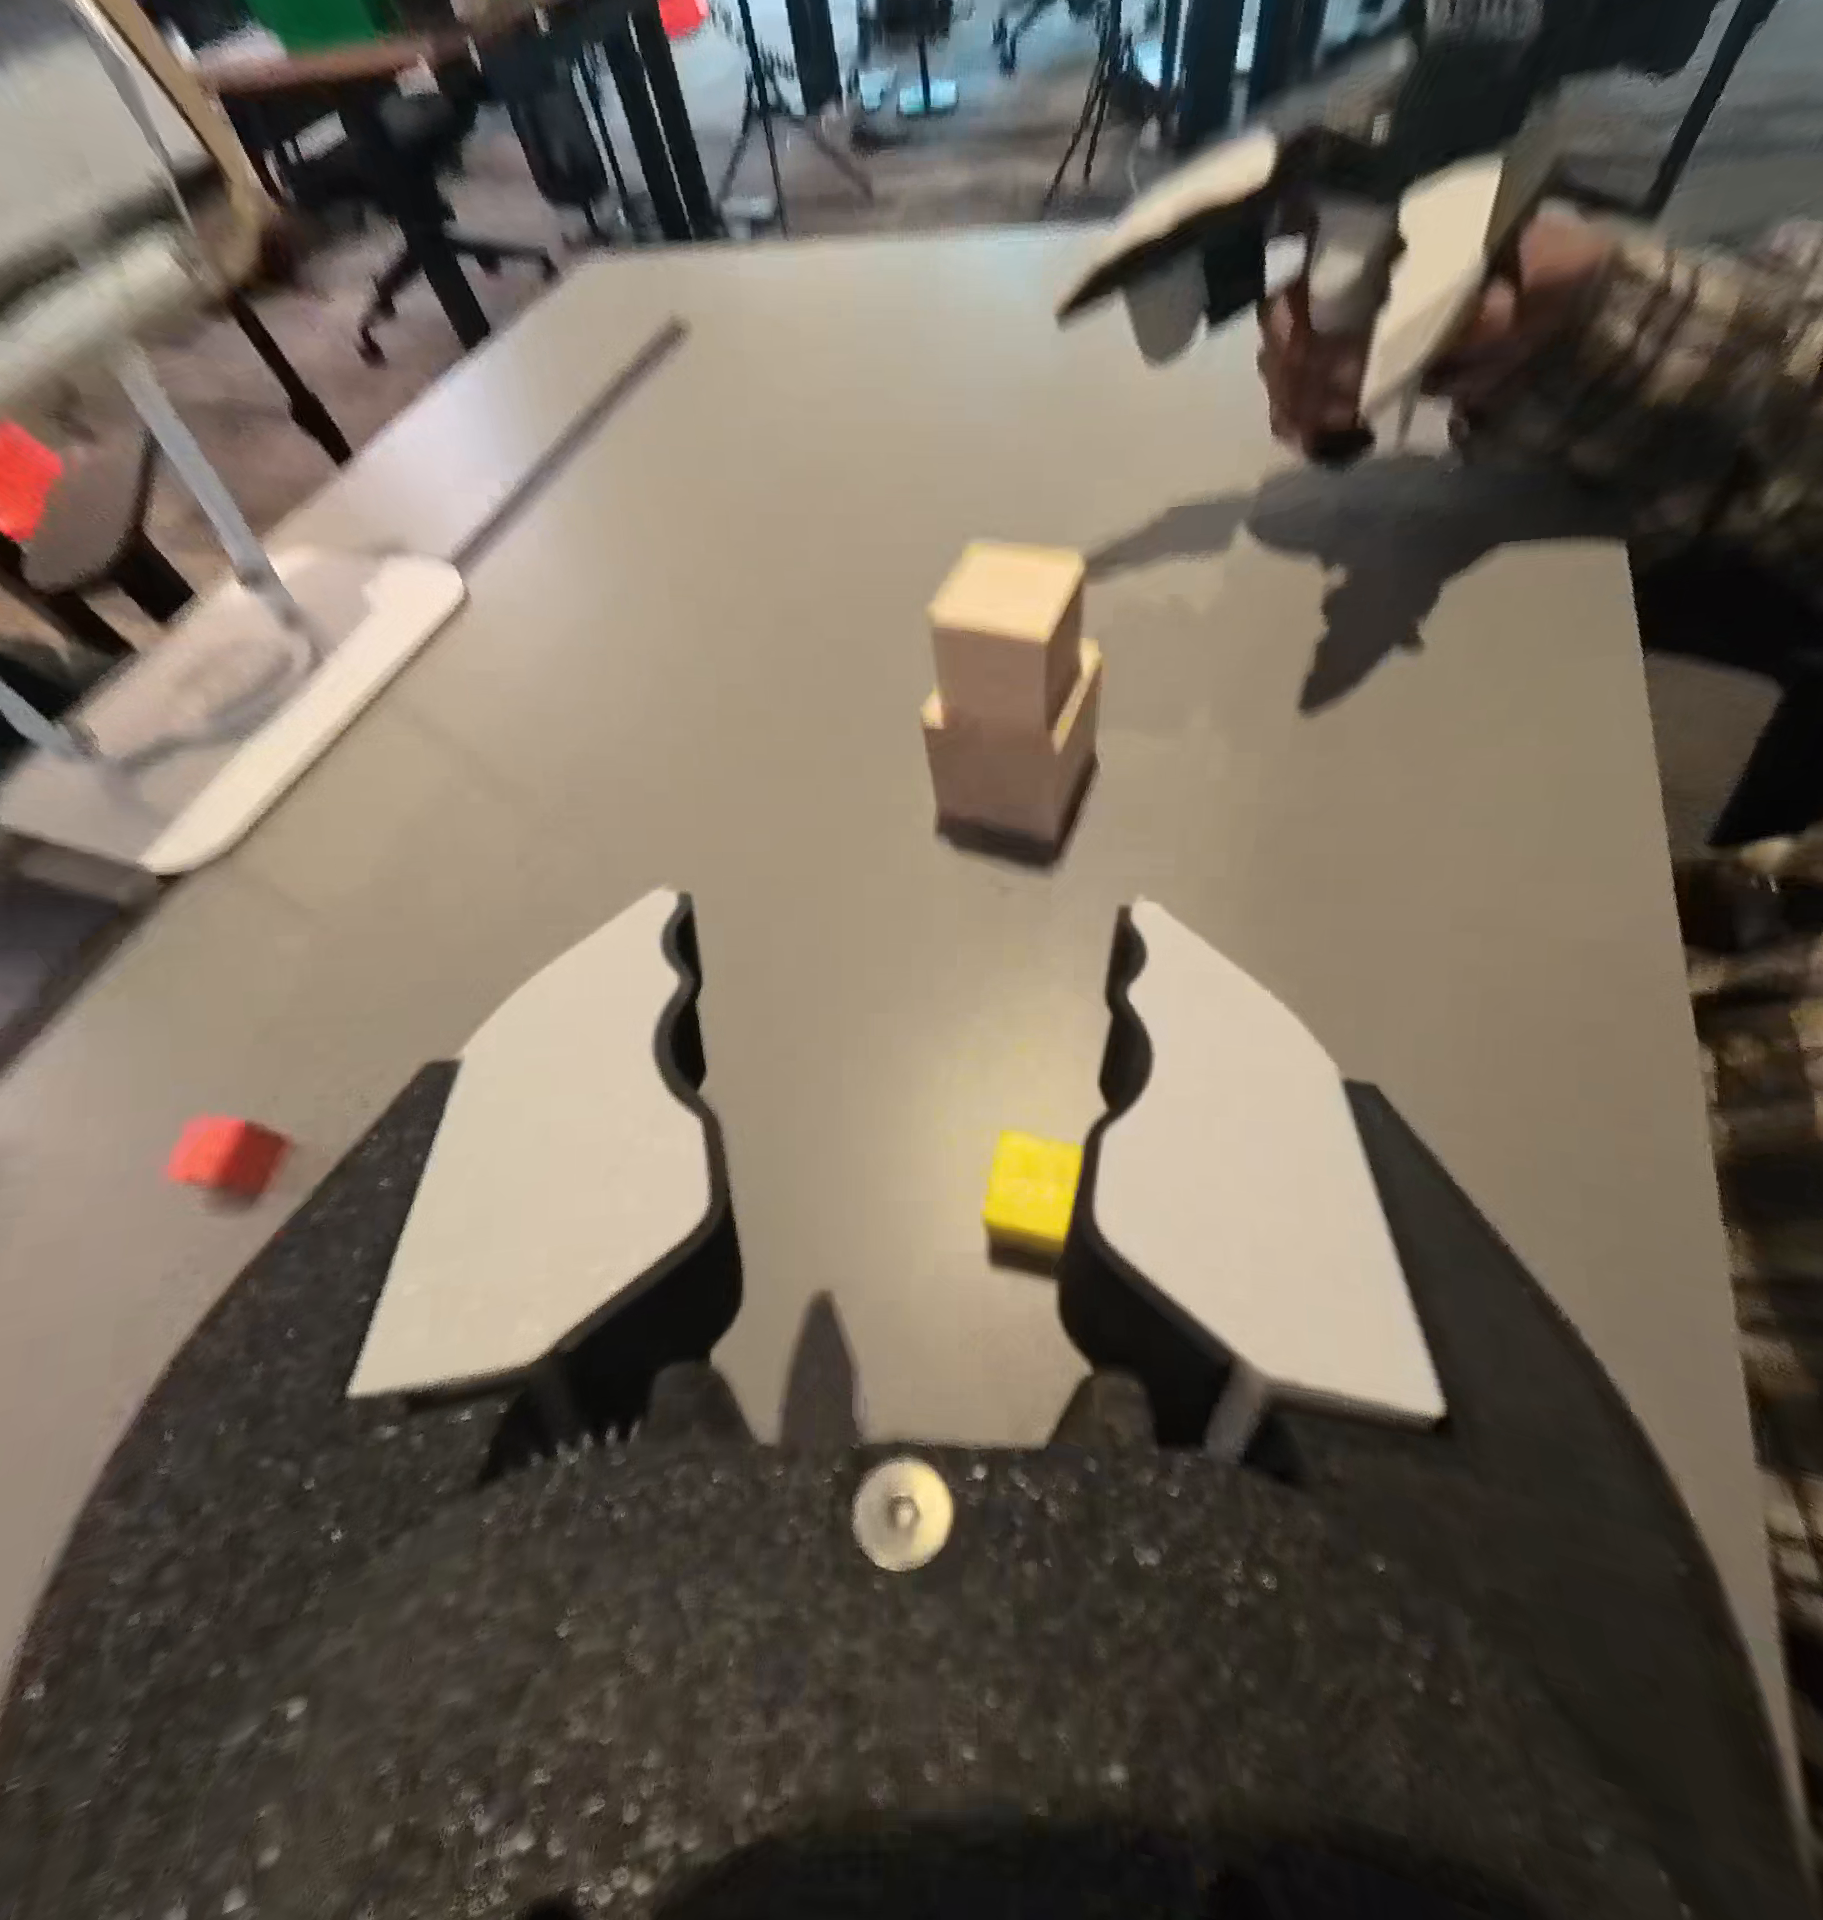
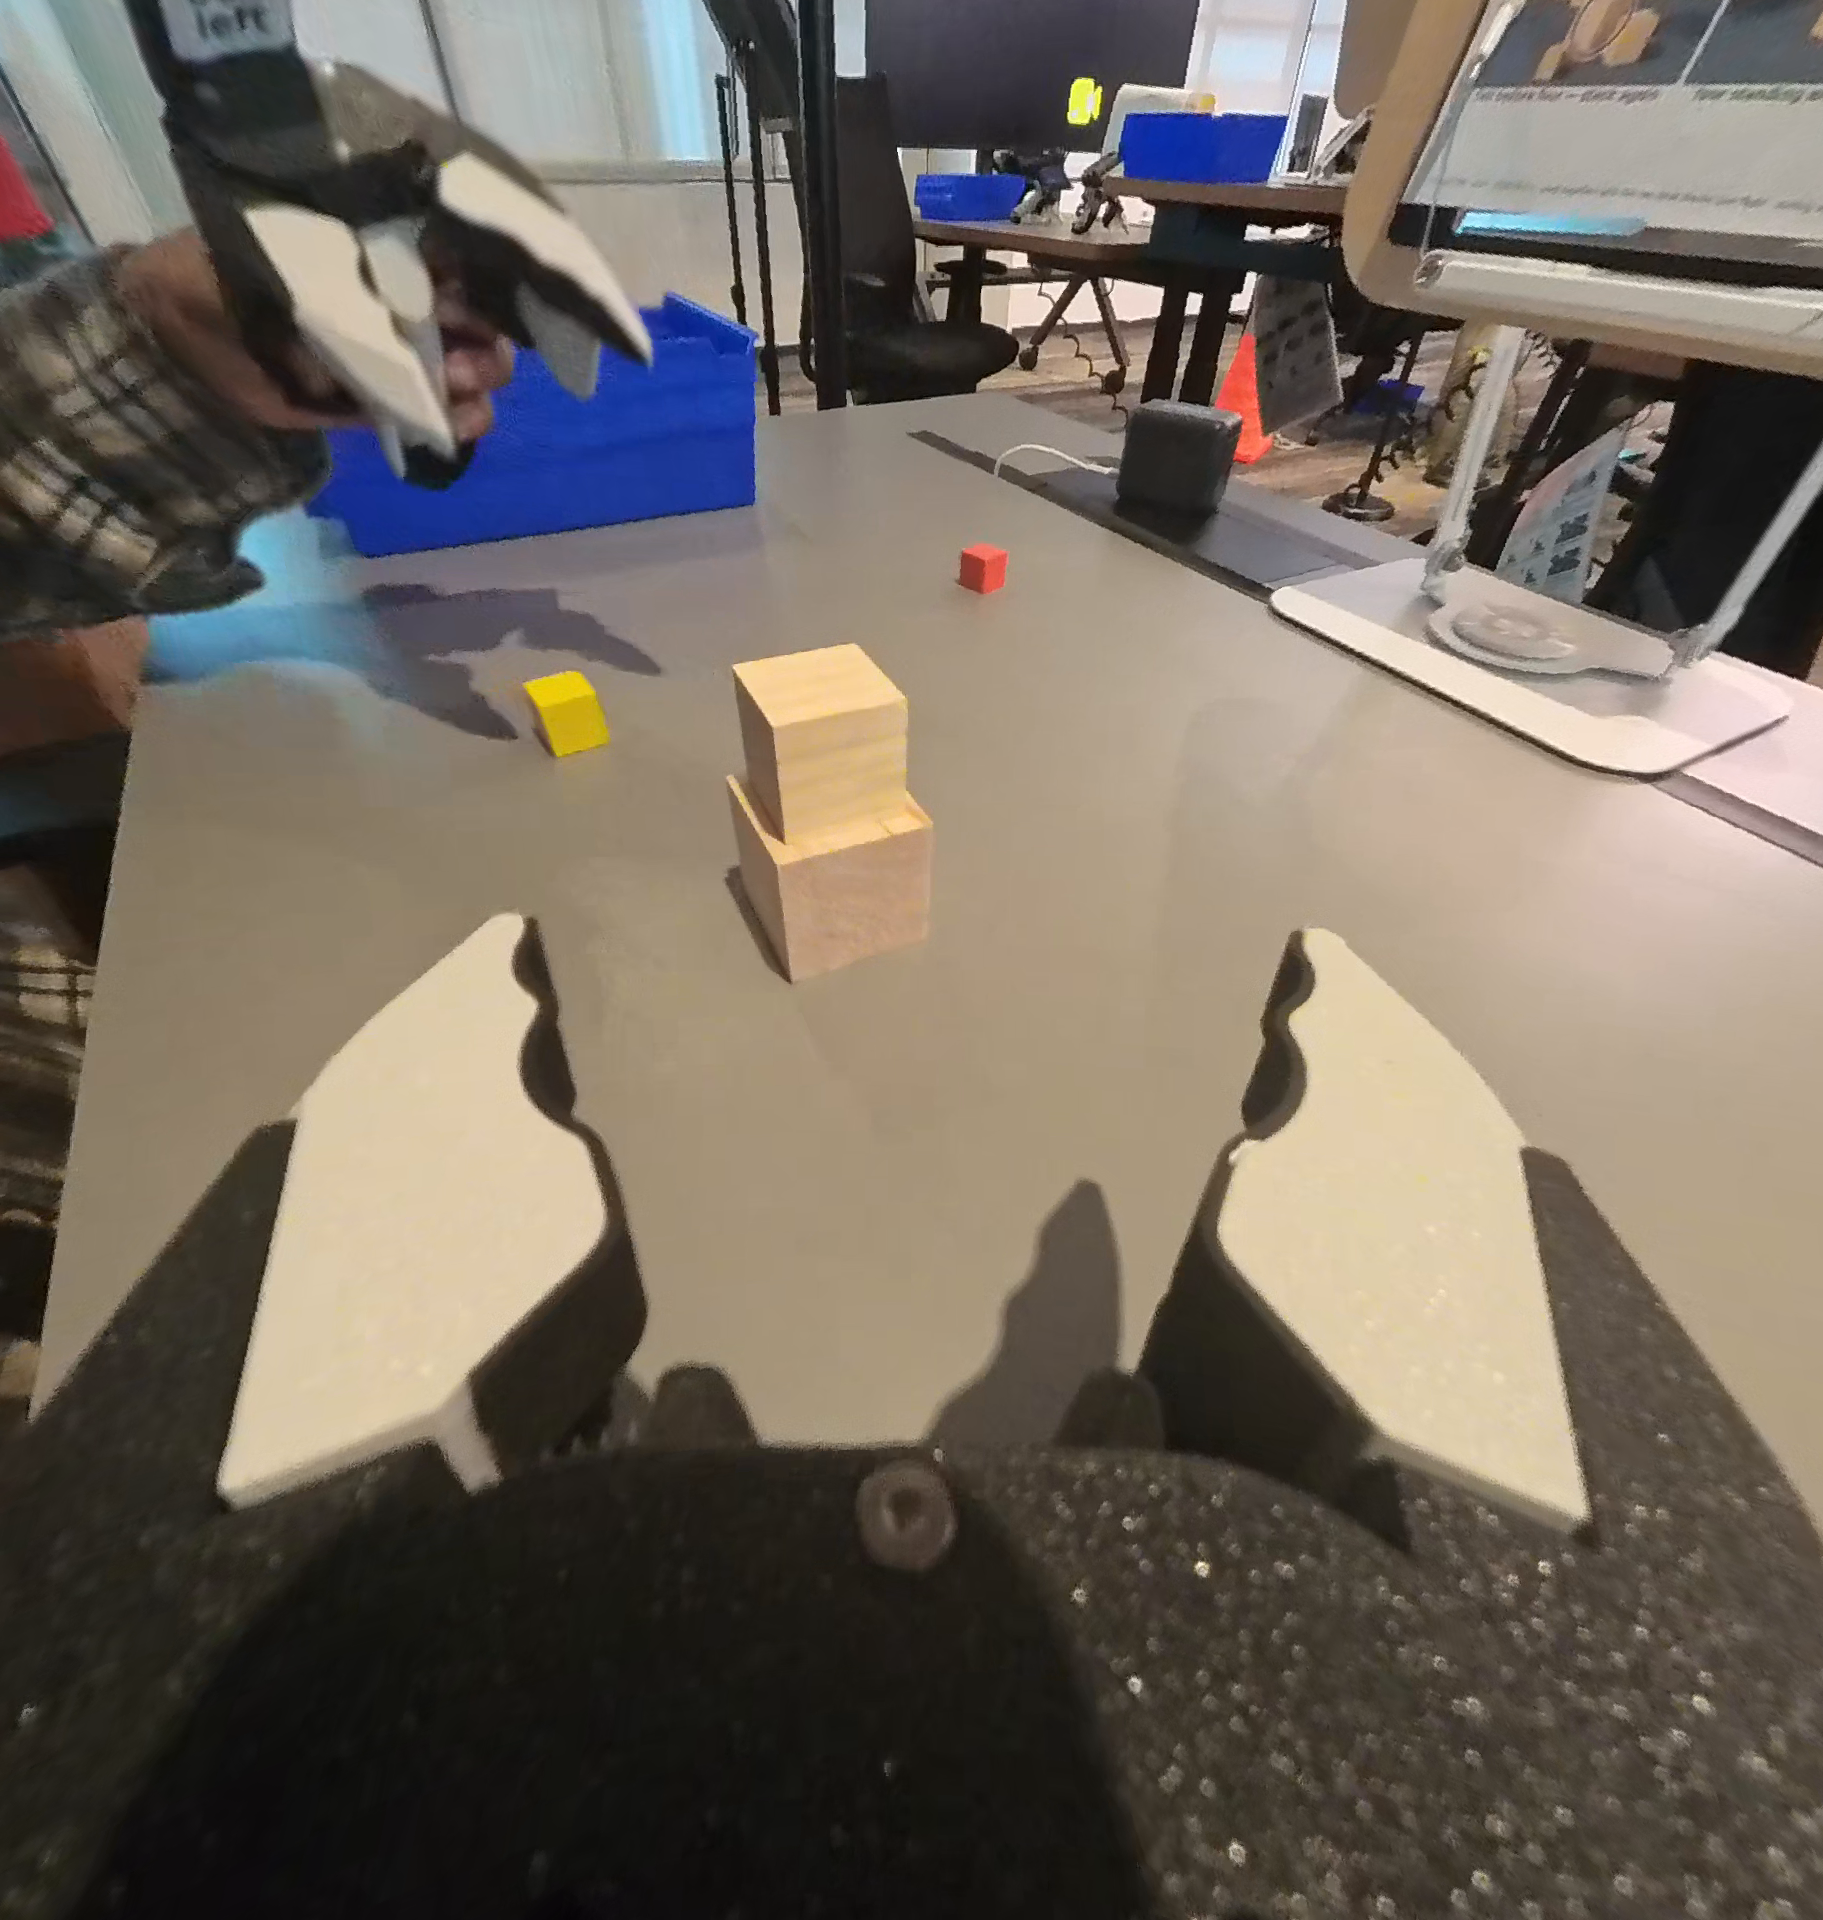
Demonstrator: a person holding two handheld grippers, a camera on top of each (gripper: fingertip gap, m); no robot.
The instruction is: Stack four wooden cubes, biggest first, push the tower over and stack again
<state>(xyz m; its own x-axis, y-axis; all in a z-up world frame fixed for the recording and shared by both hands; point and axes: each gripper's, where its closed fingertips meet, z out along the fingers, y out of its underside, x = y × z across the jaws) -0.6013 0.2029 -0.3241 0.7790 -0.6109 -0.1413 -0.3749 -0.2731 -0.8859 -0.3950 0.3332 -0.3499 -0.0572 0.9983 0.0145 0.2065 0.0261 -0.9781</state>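
Two plain wooden cubes stand stacked on the grey table: the bigger cube (image 2: 845,896) below, the smaller wooden cube (image 2: 822,736) on top, set slightly off-centre. The stack also shows in the left wrist view (image 1: 1013,707). A small yellow cube (image 1: 1032,1187) (image 2: 566,711) lies on the table under my open left gripper (image 1: 905,914), close to its right finger. A small red cube (image 1: 227,1151) (image 2: 983,568) lies apart. My right gripper (image 2: 912,930) is open and empty, short of the stack. Each gripper shows held aloft in the other's view: left gripper (image 2: 512,405), right gripper (image 1: 1250,281).
A blue bin (image 2: 574,436) sits at the table's far edge. A black box (image 2: 1177,457) with a white cable rests on a dark strip. A white stand base (image 2: 1530,665) (image 1: 232,707) holds a screen at the table side. Plaid sleeves (image 1: 1717,395) flank the table. From my right tips it is roughly 9 cm to the bigger cube (image 2: 845,896); from my left, 20 cm.
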